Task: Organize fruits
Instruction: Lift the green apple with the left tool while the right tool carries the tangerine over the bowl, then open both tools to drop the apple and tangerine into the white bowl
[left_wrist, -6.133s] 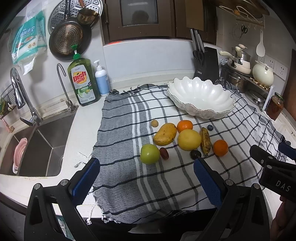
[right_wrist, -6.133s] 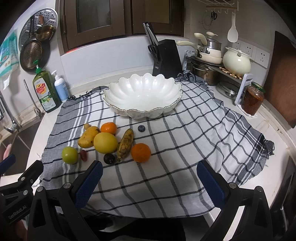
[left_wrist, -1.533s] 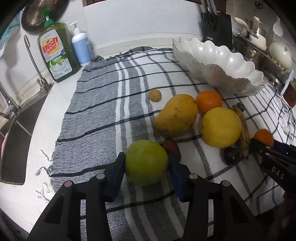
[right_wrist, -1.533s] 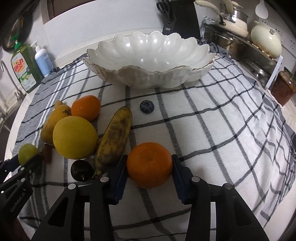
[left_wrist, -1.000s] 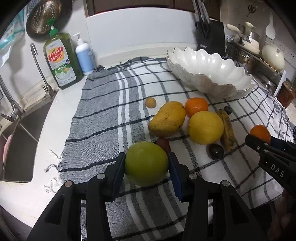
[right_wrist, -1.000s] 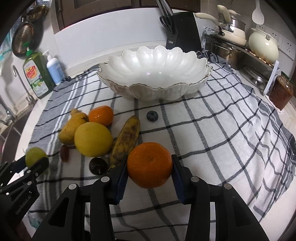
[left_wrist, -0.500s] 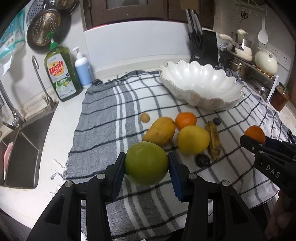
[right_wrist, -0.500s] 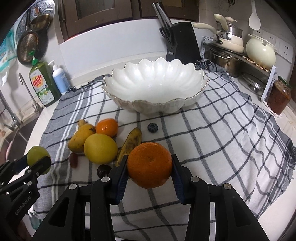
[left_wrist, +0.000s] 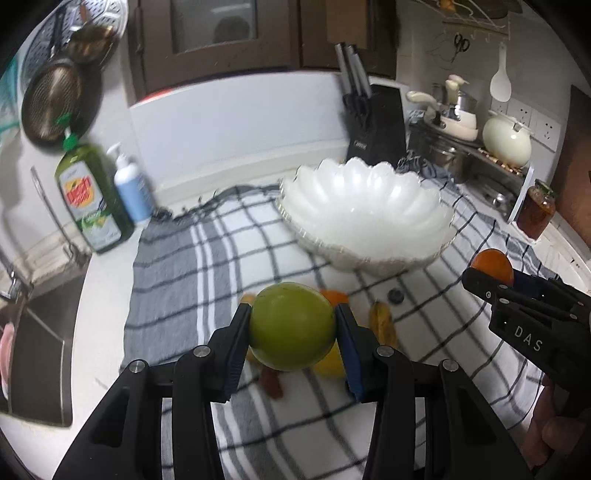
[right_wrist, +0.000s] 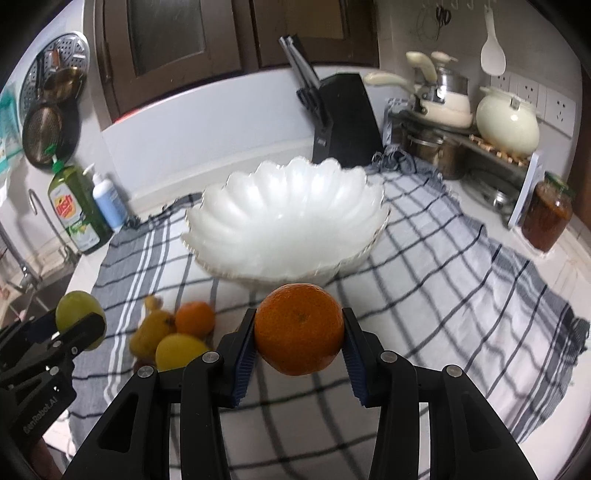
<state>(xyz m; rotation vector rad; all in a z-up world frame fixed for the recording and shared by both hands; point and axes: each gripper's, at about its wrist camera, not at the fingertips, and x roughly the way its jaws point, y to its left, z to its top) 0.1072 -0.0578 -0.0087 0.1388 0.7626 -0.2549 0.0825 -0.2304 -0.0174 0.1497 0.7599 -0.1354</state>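
**Asker:** Fruit first, please: where is it, and what are the tongs doing?

**Describer:** Your left gripper (left_wrist: 292, 334) is clamped on a green apple (left_wrist: 291, 326), one blue pad pressed to each side at its widest part. Your right gripper (right_wrist: 299, 334) is clamped the same way on an orange (right_wrist: 298, 328). Both fruits hang in the air above the near part of the checked cloth (right_wrist: 461, 280). The white scalloped bowl (right_wrist: 286, 218) sits beyond them toward the cloth's far edge, and it looks empty. On the cloth, toward its left edge in the right-wrist view, lie a mango (right_wrist: 151, 334), a second orange (right_wrist: 194, 318) and a round yellow fruit (right_wrist: 179, 350). The left-wrist view also shows a banana (left_wrist: 382, 321) and a small blueberry (left_wrist: 396, 295) just in front of the bowl.

**Asker:** How will they handle?

**Describer:** I judge the apple firm and smooth-skinned, so it could slip if you loosen your grip at all. The orange should be heavier, with a skin that gives a little, so hold it snugly but do not squeeze harder. Both are round and will roll, so lower each one deep into the bowl before letting go. The bowl looks like thin glazed china with a frilled rim; I would treat it as fragile and keep the fingers clear of that rim. Of the fruit left on the cloth, the banana looks spotted and probably soft, so take it across its middle.
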